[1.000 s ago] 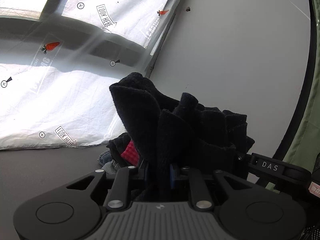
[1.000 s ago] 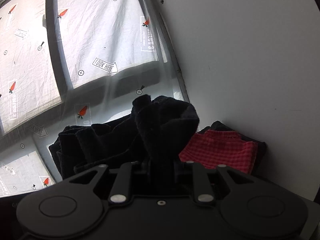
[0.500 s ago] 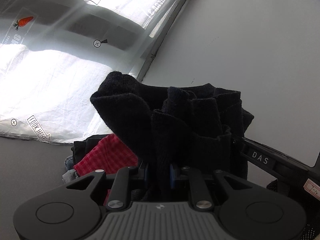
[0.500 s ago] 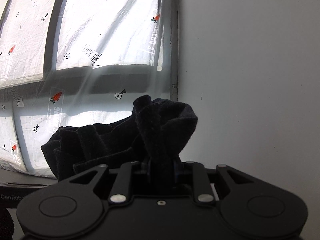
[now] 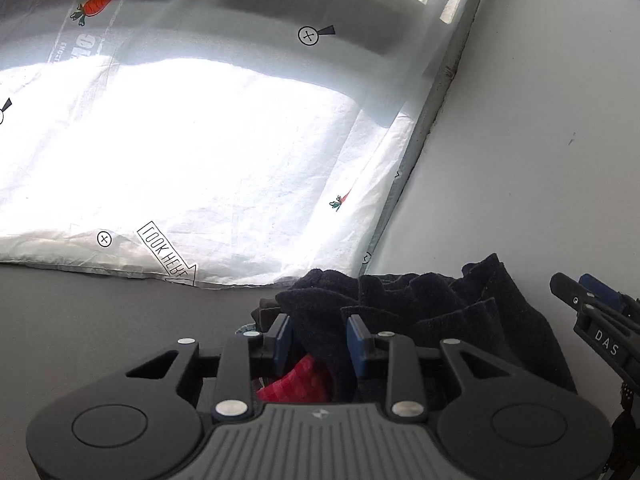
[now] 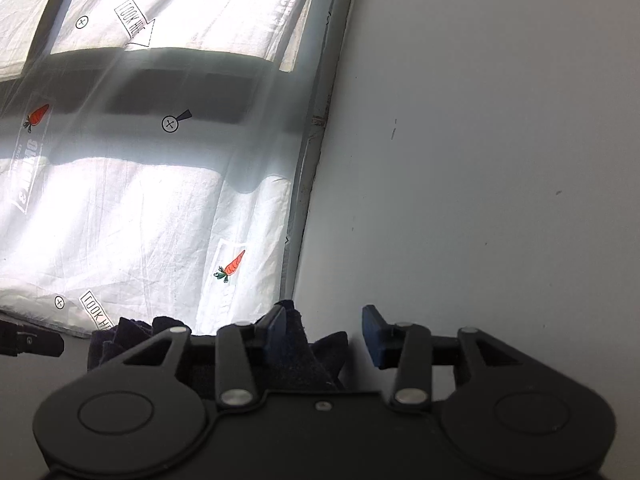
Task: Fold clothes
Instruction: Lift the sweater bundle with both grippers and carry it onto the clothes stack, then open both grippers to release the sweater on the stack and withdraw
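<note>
A black knitted garment (image 5: 440, 312) lies bunched on a pile at the foot of the wall, on top of a red checked garment (image 5: 300, 380). My left gripper (image 5: 320, 340) is low over the pile. Its jaws are opening, and a fold of the black cloth sits loose between the blue pads. My right gripper (image 6: 324, 330) is opening too. The black garment (image 6: 304, 352) leans on its left pad, with a clear gap to the right pad. One of the right gripper's fingers (image 5: 600, 336) shows at the right edge of the left wrist view.
The pile rests on a grey surface (image 5: 100, 312). A white sheet printed with carrots and arrows (image 5: 200, 160) hangs behind it, lit from the back. A pale wall (image 5: 520, 160) stands close on the right, meeting the sheet at a grey frame (image 5: 416, 148).
Both grippers came down with the raised black garment and set it over the red checked one. Both pairs of jaws have parted, and the cloth has slumped between them.
</note>
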Available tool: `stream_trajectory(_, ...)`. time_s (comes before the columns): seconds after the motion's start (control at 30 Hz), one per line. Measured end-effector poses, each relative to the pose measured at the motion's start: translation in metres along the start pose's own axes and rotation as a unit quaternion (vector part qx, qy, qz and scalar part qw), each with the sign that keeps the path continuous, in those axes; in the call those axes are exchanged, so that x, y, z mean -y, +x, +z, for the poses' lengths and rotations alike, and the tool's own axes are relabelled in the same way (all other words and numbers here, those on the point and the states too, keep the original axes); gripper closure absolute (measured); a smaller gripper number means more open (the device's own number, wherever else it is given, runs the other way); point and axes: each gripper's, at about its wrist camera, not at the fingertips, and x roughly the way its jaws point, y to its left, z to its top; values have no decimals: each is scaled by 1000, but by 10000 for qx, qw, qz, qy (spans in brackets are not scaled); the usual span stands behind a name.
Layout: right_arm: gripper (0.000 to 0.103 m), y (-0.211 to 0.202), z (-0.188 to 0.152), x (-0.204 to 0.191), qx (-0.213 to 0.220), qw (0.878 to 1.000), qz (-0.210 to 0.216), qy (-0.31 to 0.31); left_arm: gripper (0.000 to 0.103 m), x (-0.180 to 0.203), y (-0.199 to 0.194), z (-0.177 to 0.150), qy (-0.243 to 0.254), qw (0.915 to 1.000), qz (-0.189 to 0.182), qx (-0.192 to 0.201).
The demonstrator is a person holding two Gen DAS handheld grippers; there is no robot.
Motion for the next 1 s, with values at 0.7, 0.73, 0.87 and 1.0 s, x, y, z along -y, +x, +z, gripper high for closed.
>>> stream_trajectory(0.7,86,115,-74,-7,-1272,9891,-28,744,64,35,112,-50,257,9936,182,-1088)
stream_trajectory(0.73,86,116,-74,-8,-1279,9892,-47,712,63,34,115,-51,275,9934,191,-1097)
stream_trajectory(0.87,86,119,-72,-12,-1256,9901,-99,622,62,33,113,-52,328,9932,162,-1103)
stream_trajectory(1.0,84,116,-62,-10,-1278,9897,-34,650,55,30,94,-44,228,9942,122,-1043)
